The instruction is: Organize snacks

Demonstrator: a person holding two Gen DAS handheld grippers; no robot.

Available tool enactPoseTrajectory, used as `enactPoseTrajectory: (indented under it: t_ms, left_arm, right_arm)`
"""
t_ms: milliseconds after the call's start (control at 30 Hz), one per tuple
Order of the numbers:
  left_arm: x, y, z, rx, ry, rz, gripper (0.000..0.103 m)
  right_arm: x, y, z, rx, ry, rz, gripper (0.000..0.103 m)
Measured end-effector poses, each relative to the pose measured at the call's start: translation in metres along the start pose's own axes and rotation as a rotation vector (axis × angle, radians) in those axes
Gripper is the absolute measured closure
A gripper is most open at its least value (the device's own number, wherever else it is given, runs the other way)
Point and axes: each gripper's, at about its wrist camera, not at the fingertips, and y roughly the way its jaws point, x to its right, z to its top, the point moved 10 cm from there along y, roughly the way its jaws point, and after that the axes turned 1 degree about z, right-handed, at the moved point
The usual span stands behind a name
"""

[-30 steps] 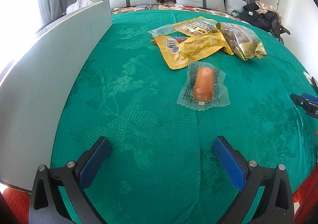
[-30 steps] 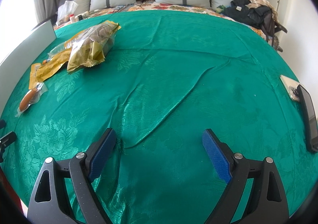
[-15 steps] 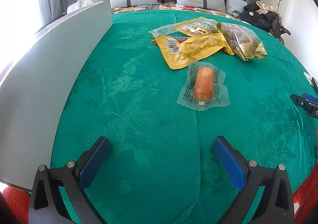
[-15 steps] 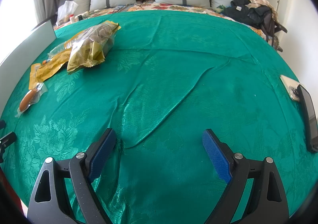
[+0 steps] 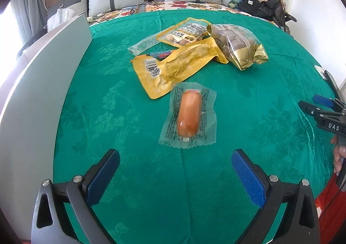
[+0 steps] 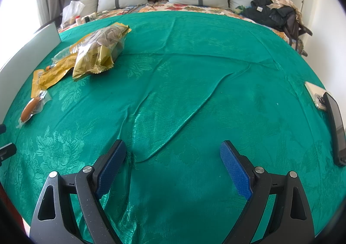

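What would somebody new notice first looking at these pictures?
Probably the bright green bedspread that fills both views, and on it the orange sausage in a clear wrapper, lying alone just ahead of the open left tongs. Beyond it lies a heap of yellow and gold snack packets, with a grey board standing at the left.

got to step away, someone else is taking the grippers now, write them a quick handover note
Left gripper: open, empty, low over the green cloth, pointed at the sausage.
Right gripper: open, empty, over bare cloth, away from the snacks.
Snacks: sausage in its clear wrap lies alone, nearest the left gripper. Behind it, in a loose heap, the yellow pack, the gold bag, another yellow pouch and a clear wrapper under the heap's edge. A grey board stands along the left edge.
Done: nothing sorted as far as shows.
Left: all snacks; the sausage looks like the easiest first pick.
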Motion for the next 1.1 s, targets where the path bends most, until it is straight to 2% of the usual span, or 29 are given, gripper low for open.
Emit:
enactPoseTrajectory:
  t_ms: [133, 200, 267, 300, 333, 367, 400, 533, 700, 867, 1033, 1100]
  left_arm:
    - [0.004, 0.030, 0.025, -0.096, -0.057, -0.071, 0.001]
    - [0.002, 0.041, 0.031, -0.123, -0.075, -0.062, 0.002]
    - [0.005, 0.044, 0.035, -0.137, -0.051, -0.050, 0.002]
    - [0.007, 0.043, 0.035, -0.137, -0.031, -0.039, 0.010]
    - [0.007, 0.040, 0.035, -0.125, -0.004, -0.019, 0.029]
    - [0.008, 0.037, 0.034, -0.114, 0.027, 0.000, 0.037]
    - [0.010, 0.033, 0.033, -0.103, 0.039, -0.010, 0.050]
    - [0.003, 0.017, 0.020, -0.096, -0.015, -0.007, 0.058]
    - [-0.022, -0.008, -0.012, -0.061, -0.161, 0.031, 0.058]
    - [-0.040, -0.007, -0.030, -0.044, -0.160, 0.110, 0.048]
    - [-0.056, 0.004, -0.028, -0.025, -0.183, 0.131, 0.009]
    - [-0.061, 0.007, -0.028, -0.008, -0.183, 0.137, 0.002]
  right_arm:
    - [0.000, 0.000, 0.000, 0.000, 0.000, 0.000, 0.012]
    - [0.000, 0.000, 0.000, 0.000, 0.000, 0.000, 0.012]
    - [0.000, 0.000, 0.000, 0.000, 0.000, 0.000, 0.012]
    - [0.000, 0.000, 0.000, 0.000, 0.000, 0.000, 0.012]
    - [0.000, 0.000, 0.000, 0.000, 0.000, 0.000, 0.012]
    - [0.000, 0.000, 0.000, 0.000, 0.000, 0.000, 0.012]
    - [0.000, 0.000, 0.000, 0.000, 0.000, 0.000, 0.012]
    - [0.000, 0.000, 0.000, 0.000, 0.000, 0.000, 0.011]
    - [0.000, 0.000, 0.000, 0.000, 0.000, 0.000, 0.011]
    - [0.000, 0.000, 0.000, 0.001, 0.000, 0.000, 0.011]
    - [0.000, 0.000, 0.000, 0.001, 0.000, -0.001, 0.012]
    - [0.000, 0.000, 0.000, 0.001, 0.000, -0.001, 0.012]
